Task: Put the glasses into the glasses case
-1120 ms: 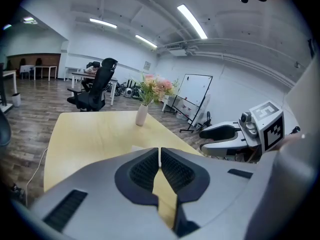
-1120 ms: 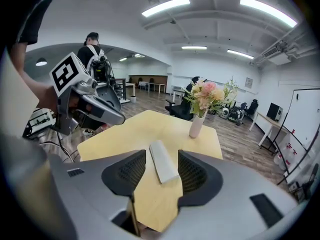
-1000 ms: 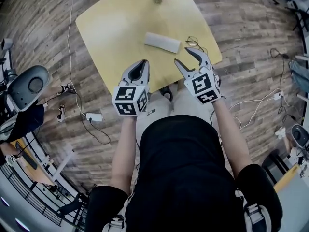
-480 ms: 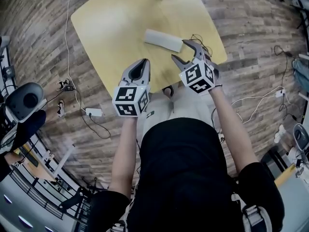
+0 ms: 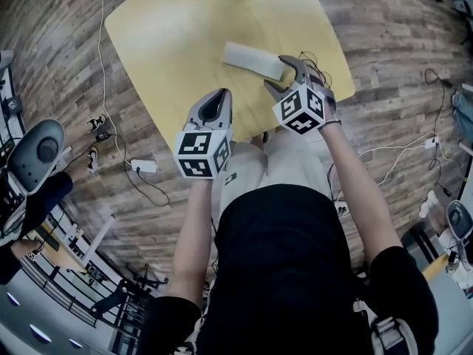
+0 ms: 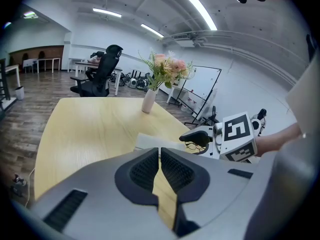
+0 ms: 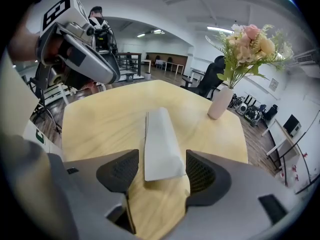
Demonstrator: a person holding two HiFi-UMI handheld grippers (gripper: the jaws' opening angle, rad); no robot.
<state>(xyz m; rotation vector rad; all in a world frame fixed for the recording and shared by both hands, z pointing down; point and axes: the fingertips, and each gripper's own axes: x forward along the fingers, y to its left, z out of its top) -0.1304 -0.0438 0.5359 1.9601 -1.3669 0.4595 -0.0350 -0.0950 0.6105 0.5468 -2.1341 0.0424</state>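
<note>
A white closed glasses case (image 5: 253,59) lies on the yellow table (image 5: 177,43). Thin dark-framed glasses (image 5: 313,63) rest just right of it, partly hidden behind my right gripper (image 5: 281,75). That gripper's jaws have just been opening and stand wide. In the right gripper view the near end of the case (image 7: 161,141) shows between the jaws of the right gripper (image 7: 160,173), and the pads are clear of it. My left gripper (image 5: 215,108) hangs shut and empty over the table's near edge. The left gripper view shows the left gripper (image 6: 160,156), the case (image 6: 149,142) and the glasses (image 6: 196,145).
A white vase of flowers (image 7: 220,102) stands at the table's far side, beyond the case. Cables and a power strip (image 5: 143,166) lie on the wood floor to the left. An office chair (image 5: 37,150) stands further left.
My right gripper has moved forward and down over the table to the case's right end. The left gripper has sunk a little and stayed shut.
</note>
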